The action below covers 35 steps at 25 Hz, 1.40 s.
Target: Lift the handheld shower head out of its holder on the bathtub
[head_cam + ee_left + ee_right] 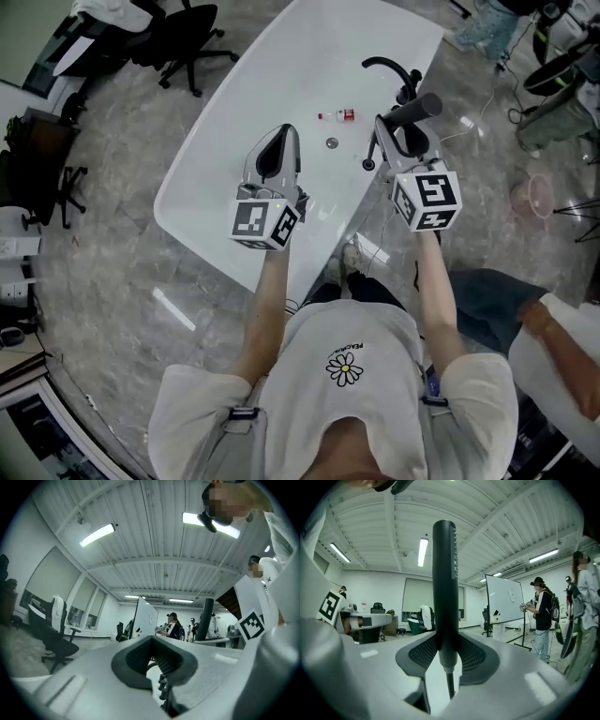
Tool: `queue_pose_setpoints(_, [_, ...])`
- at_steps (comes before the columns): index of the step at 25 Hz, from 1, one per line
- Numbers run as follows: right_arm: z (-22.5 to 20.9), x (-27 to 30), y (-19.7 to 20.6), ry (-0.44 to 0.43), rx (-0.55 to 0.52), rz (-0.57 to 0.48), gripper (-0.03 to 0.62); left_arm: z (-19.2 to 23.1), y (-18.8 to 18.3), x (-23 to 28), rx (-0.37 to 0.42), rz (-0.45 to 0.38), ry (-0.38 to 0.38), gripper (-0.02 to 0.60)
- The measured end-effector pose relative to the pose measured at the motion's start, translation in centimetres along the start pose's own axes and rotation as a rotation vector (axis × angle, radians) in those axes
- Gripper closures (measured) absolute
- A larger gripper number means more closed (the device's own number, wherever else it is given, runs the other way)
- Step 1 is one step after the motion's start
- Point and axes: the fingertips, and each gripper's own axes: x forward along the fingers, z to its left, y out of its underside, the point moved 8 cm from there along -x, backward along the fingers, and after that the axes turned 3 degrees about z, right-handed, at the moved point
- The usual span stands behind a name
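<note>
The handheld shower head [418, 107] is a dark grey wand, held near the black faucet [385, 66] on the right rim of the white bathtub [211, 178]. My right gripper [403, 127] is shut on its handle. In the right gripper view the shower head [444, 588] stands upright between the jaws of the right gripper [447, 660], with its hose [450, 686] hanging below. My left gripper [284, 133] hovers over the tub's middle, shut and holding nothing. The left gripper [154, 656] points out across the room. I cannot make out the holder.
A small red-and-white bottle [337, 115] and the drain [331, 142] lie inside the tub. Office chairs [183, 42] stand at the far left and a pink basin [534, 197] sits on the floor at right. Another person's arm [562, 342] is at the lower right.
</note>
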Motion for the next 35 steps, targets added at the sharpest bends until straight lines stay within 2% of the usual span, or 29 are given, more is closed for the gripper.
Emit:
queue_pose_setpoints(5, [1.6, -2.6, -2.7, -0.032, 0.019, -0.042, 0.441, -1.5, -1.8, -0.2, 0.022, -0.021, 0.011, 0.581])
queue_pose_setpoints(10, [2.3, -3.9, -2.9, -0.041, 0.013, -0.044, 0.441, -2.1, -1.6, -0.5, 0.023, -0.008, 0.016, 0.581])
queue_pose_setpoints(17, [0.9, -5.3, -2.7, -0.019, 0.043, -0.053, 0.441, -2.9, -1.3, 0.6, 0.015, -0.010, 0.031, 0.581])
queue_pose_setpoints(35, [0.5, -5.4, -3.0, -0.006, 0.038, -0.064, 0.441, -3.5, -2.2, 2.0, 0.013, -0.028, 0.049, 0.581])
